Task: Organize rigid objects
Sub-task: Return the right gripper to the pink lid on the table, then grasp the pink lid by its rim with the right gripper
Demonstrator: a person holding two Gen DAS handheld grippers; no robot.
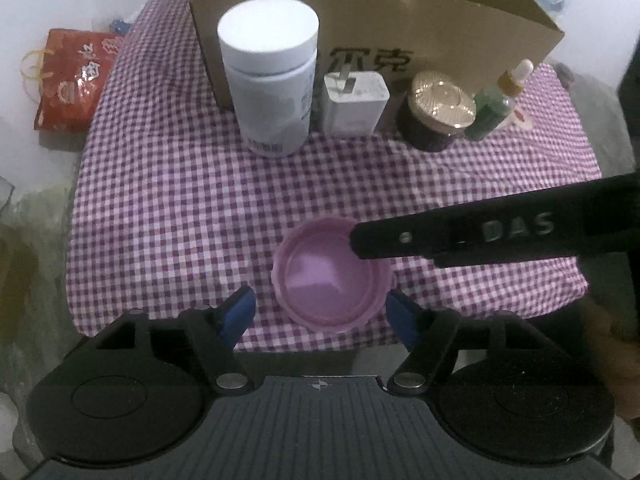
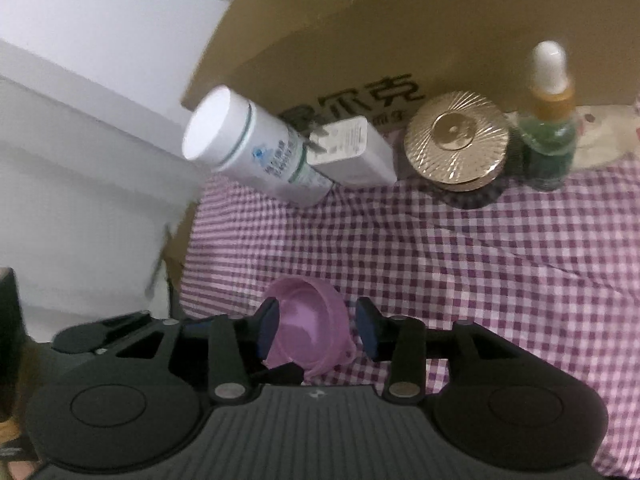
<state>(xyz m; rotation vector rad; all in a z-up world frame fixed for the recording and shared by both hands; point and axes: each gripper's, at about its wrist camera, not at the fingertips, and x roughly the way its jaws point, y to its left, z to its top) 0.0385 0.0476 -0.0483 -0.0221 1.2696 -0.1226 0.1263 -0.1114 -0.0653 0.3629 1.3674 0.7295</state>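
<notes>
A pink round lid [image 1: 332, 274] lies open side up on the checked cloth near the front edge. My left gripper [image 1: 322, 312] is open, its blue pads either side of the lid's near rim, apart from it. My right gripper [image 2: 318, 326] is open around the same lid [image 2: 308, 328]; one pad is inside the rim, the other outside. Its black finger [image 1: 460, 234] reaches in from the right in the left wrist view. At the back stand a white bottle [image 1: 270, 76], a white charger [image 1: 354, 102], a gold-lidded jar [image 1: 438, 110] and a green dropper bottle [image 1: 498, 102].
An open cardboard box [image 1: 400, 20] stands behind the row of objects. The purple checked cloth [image 1: 180, 200] covers a small table. A red bag [image 1: 70, 78] lies off the table to the left. A white wall [image 2: 80, 120] shows left in the right wrist view.
</notes>
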